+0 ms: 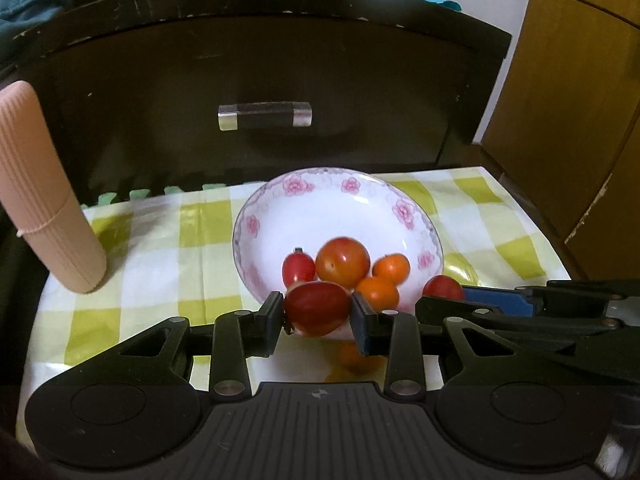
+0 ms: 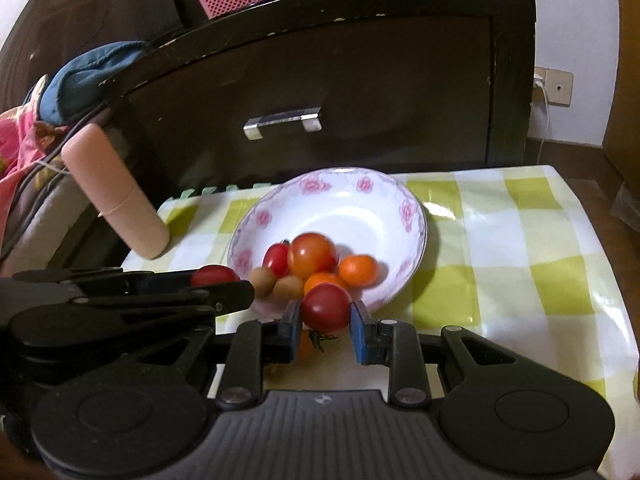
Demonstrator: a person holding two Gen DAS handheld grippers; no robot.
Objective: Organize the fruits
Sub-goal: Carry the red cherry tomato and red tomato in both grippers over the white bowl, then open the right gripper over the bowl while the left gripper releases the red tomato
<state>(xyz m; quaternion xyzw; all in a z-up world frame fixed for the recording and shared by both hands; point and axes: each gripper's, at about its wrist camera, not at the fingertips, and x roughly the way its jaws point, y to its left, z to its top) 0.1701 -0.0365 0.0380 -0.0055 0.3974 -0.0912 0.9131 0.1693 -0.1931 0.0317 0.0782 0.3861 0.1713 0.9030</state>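
A white bowl with pink flowers point(image 1: 320, 184) point(image 2: 344, 178) sits on the checked cloth. It holds a large tomato point(image 1: 343, 262) point(image 2: 312, 254), a small red tomato point(image 1: 298, 268) point(image 2: 277, 258), two small oranges point(image 1: 391, 267) point(image 2: 358, 270) and two brown longans point(image 2: 288, 288). My left gripper point(image 1: 318, 316) is shut on an oblong red tomato point(image 1: 316, 308) over the bowl's near rim. Beside it, my right gripper point(image 2: 326, 320) is shut on a round red tomato point(image 2: 326, 306), also at the near rim. Each gripper shows in the other's view, with the left gripper point(image 2: 224, 284) at the left and the right gripper point(image 1: 444, 296) at the right.
A pink ribbed cylinder point(image 1: 40, 200) point(image 2: 116, 196) leans at the cloth's left edge. A dark cabinet with a drawer handle point(image 1: 264, 116) stands right behind the table. An orange fruit point(image 1: 356, 356) lies on the cloth under the grippers. A wooden cupboard point(image 1: 580, 100) stands at the right.
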